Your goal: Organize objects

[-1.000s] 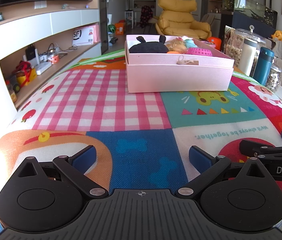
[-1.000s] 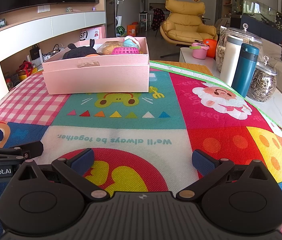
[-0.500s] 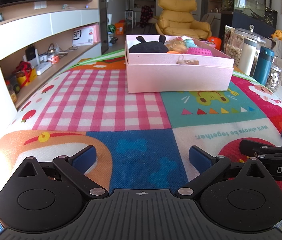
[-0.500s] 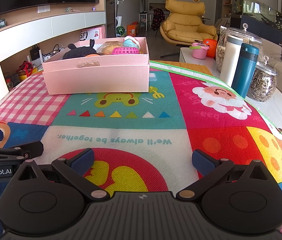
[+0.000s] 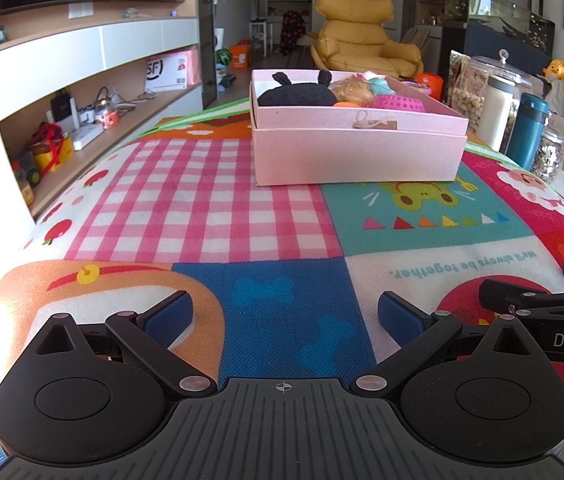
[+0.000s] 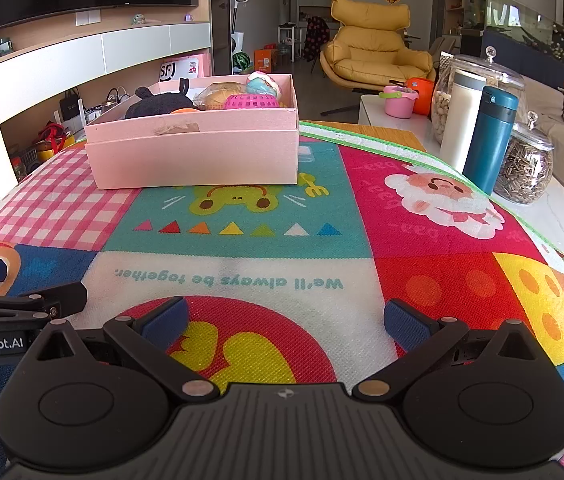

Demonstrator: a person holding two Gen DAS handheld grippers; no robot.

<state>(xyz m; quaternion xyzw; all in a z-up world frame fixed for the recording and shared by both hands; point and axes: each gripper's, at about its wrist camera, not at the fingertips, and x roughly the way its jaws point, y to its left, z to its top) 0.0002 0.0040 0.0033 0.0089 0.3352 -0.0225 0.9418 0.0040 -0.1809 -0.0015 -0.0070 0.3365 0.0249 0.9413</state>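
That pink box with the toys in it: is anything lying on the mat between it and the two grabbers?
Nothing visible does. Only bare patterned mat lies between the pink box and both open grippers, left gripper and right gripper. The jars and bottles stand off to the right side.

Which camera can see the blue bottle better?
The right wrist view. There the blue bottle stands whole, top to bottom, beside the white bottle and the seed jar. In the left wrist view the blue bottle is smaller, out near the right edge.
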